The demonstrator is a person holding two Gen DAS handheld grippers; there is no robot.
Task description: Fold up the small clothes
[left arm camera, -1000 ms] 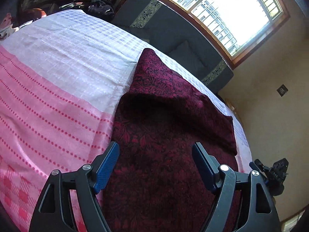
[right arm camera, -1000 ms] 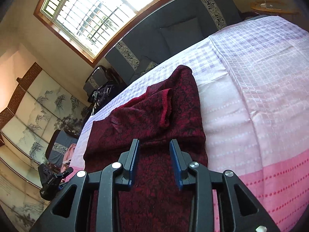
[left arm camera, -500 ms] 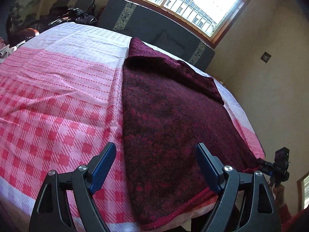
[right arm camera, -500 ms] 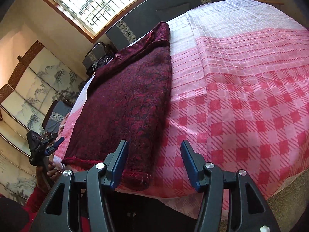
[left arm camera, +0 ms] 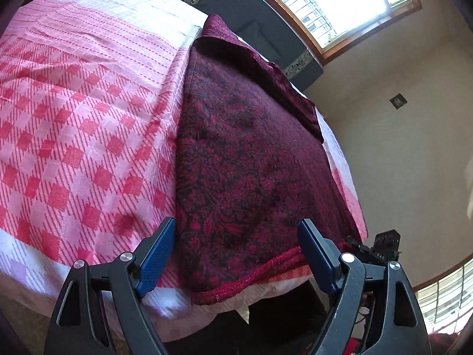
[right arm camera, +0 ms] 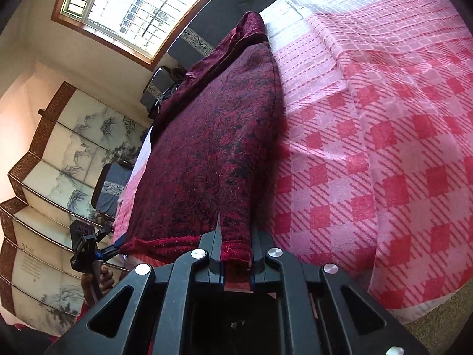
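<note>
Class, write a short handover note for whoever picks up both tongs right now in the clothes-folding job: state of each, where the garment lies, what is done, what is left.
Right tongs: have just been closing and are now shut on the near hem corner of the dark red garment.
Left tongs: open, astride the other near corner at the hem, gripping nothing.
Garment: lies lengthwise on the pink checked bedspread, hem hanging slightly over the near edge.
Done: far end looks already turned in on itself; one hem corner gripped.
Left: probably close the left tongs on its corner, then carry the hem away towards the far end to fold.
</note>
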